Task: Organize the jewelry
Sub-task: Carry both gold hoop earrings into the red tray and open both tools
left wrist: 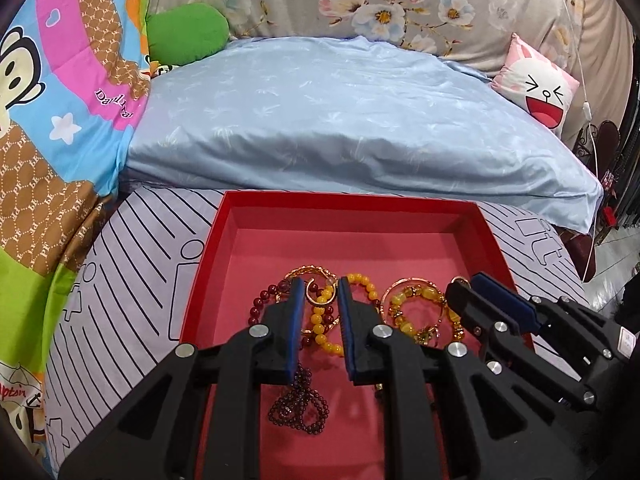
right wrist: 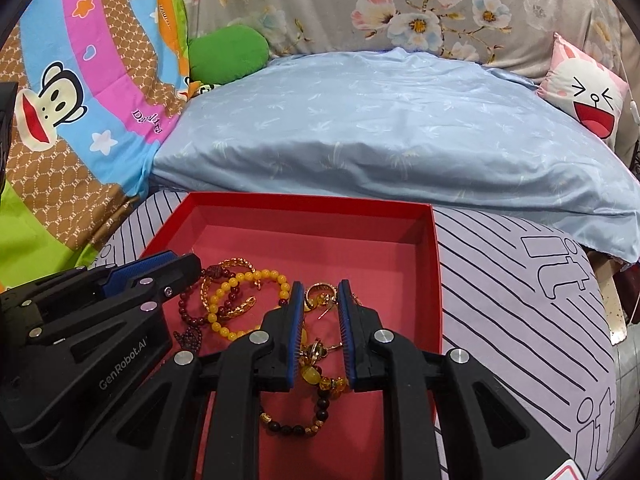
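Both cameras sit just behind their own tongs and look down, slanting, into the red box [left wrist: 352,216] from close up. Each also sees the other tongs (left view at 3 o'clock, right view at 9 o'clock) and the blue pillow [right wrist: 392,128].

**Occlusions around the red box**

My left gripper [left wrist: 319,286] covers the near part of the red box [left wrist: 344,199]; yellow bead bracelet [left wrist: 320,320] and dark bead strand [left wrist: 298,408] are partly hidden behind its fingers. Right wrist view: my right gripper [right wrist: 319,290] hides parts of the amber bracelet [right wrist: 316,376] and gold rings [right wrist: 316,294]; can't count the tangled pieces. Box's near wall is behind my tools in both views. Can't tell if either gripper's pads touch any jewelry.
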Demonstrator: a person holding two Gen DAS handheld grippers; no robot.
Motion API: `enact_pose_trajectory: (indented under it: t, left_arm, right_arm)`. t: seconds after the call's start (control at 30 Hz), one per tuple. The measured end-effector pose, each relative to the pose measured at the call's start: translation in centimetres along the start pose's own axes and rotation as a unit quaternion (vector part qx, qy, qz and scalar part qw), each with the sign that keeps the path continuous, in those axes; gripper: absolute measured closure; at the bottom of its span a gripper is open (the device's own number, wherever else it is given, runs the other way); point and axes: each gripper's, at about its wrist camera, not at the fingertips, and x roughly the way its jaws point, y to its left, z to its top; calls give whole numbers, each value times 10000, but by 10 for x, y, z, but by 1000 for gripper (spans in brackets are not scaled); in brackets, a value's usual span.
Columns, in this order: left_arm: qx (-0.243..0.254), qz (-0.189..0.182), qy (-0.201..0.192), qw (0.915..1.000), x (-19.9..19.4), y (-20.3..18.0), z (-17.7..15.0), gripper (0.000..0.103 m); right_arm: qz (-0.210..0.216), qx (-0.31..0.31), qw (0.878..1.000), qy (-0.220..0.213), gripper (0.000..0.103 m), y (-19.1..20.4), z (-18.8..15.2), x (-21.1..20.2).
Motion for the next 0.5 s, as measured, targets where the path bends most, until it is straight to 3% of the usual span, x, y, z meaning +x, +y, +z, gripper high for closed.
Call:
enact_pose_trajectory:
  t: [0.1,0.33,0.5]
  left_arm:
    - [-40,65,60,10000,5,2,-2,73]
    - [8,177,86,9998,4,4,-9,72]
    - [98,252,130,9995,-10,5,-31,72]
  right_arm:
    - [-36,6,10000,-24,76,1,-2,0]
    - [-16,26,10000,-6,72,4,-11,-6]
    - [22,14,10000,16,67,8,-36,-23]
